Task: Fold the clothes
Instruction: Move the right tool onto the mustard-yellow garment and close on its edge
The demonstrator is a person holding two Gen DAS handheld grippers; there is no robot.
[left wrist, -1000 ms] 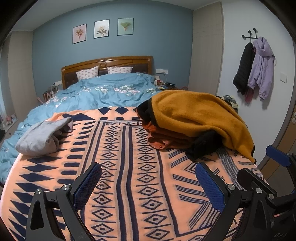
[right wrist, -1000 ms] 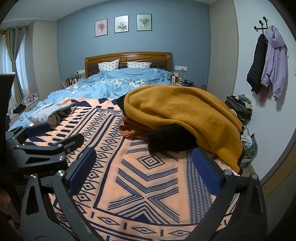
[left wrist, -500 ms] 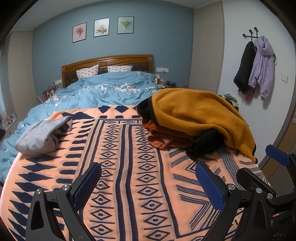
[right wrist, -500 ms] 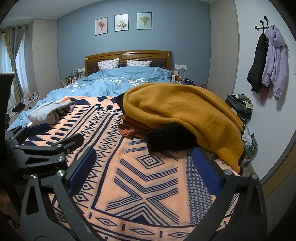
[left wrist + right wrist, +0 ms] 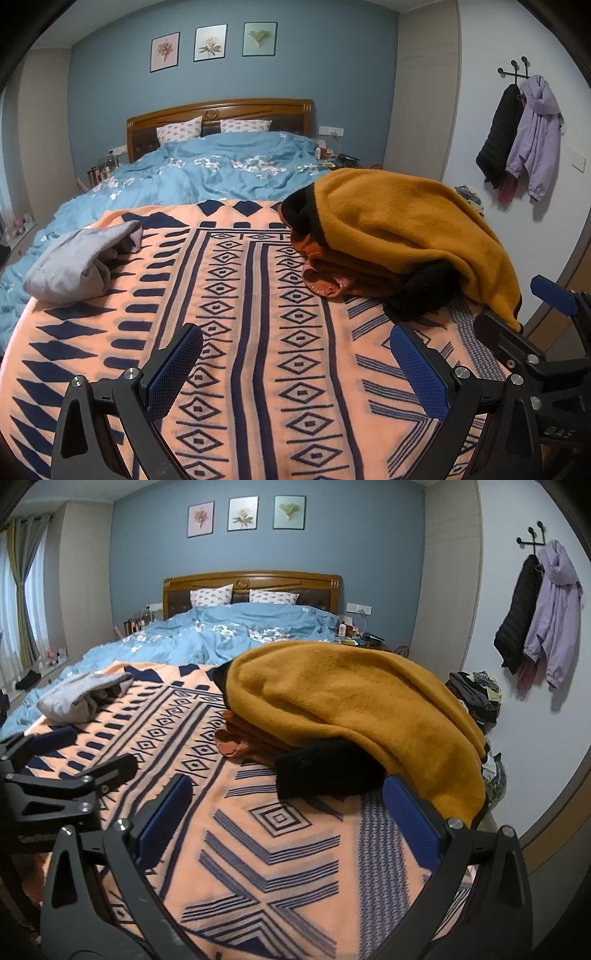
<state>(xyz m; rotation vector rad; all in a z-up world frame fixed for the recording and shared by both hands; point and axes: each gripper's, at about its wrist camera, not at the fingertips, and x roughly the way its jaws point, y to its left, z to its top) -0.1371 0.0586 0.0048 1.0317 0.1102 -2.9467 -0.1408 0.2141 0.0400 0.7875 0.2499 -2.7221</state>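
Observation:
A heap of clothes lies on the right side of the bed: a mustard garment (image 5: 399, 218) (image 5: 343, 694) on top, a rust-orange one (image 5: 328, 273) (image 5: 240, 738) and a black one (image 5: 421, 291) (image 5: 325, 771) under it. A grey garment (image 5: 77, 258) (image 5: 81, 698) lies bunched at the left. My left gripper (image 5: 295, 369) hovers open over the patterned blanket (image 5: 251, 332), short of the heap. My right gripper (image 5: 284, 819) is open too, just in front of the black garment. Nothing is between either pair of fingers.
The orange and navy blanket (image 5: 266, 849) covers the near half of the bed; a blue floral duvet (image 5: 221, 170) covers the far half up to the wooden headboard (image 5: 221, 110). Jackets (image 5: 524, 133) hang on the right wall. Another clothes pile (image 5: 476, 694) sits beside the bed.
Both grippers have drifted slightly forward and lower toward the bed; the heap looks a little nearer. Both stayed open, and no garment has moved.

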